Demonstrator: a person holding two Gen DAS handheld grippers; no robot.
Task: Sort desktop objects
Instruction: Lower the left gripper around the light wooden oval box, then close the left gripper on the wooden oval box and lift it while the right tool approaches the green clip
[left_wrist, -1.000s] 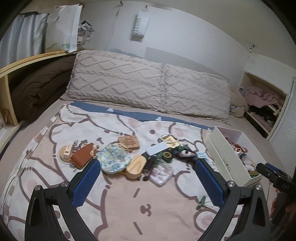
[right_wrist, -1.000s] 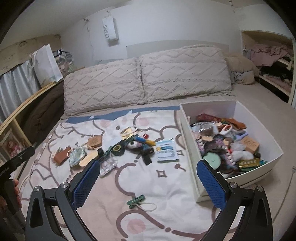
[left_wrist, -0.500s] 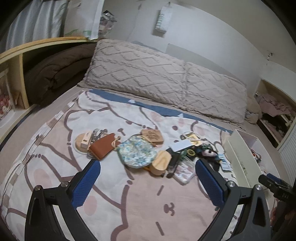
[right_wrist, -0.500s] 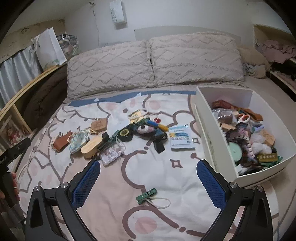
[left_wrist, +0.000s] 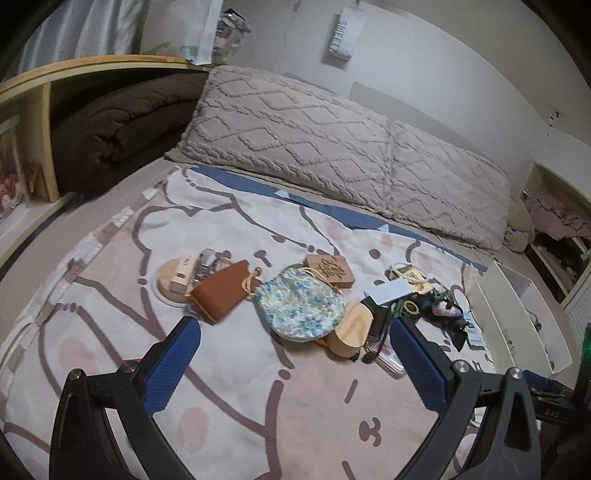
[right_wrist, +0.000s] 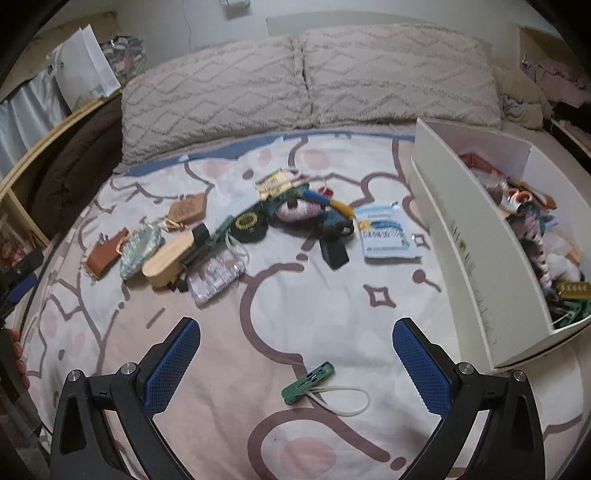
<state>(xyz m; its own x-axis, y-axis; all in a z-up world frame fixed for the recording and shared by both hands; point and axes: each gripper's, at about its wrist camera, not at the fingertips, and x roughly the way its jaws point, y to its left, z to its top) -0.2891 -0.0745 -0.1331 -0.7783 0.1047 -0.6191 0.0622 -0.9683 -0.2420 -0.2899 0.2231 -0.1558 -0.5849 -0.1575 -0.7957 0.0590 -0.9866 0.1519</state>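
Dim, flat indoor light in both views, cool grey cast, no hard shadows or glare. Strong fisheye bending, black vignette at corners. Right wrist view has slight motion blur, worst on the white open storage box (right_wrist: 458, 236) at 3 o'clock; left view sharper, grainy.

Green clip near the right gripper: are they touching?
Apart. The right wrist view shows the green clip lying on the blanket between the open right gripper fingers, bare fabric either side.

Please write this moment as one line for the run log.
left gripper: open, empty, above floral pouch | right gripper: open, empty, near green clip | white box: partly filled
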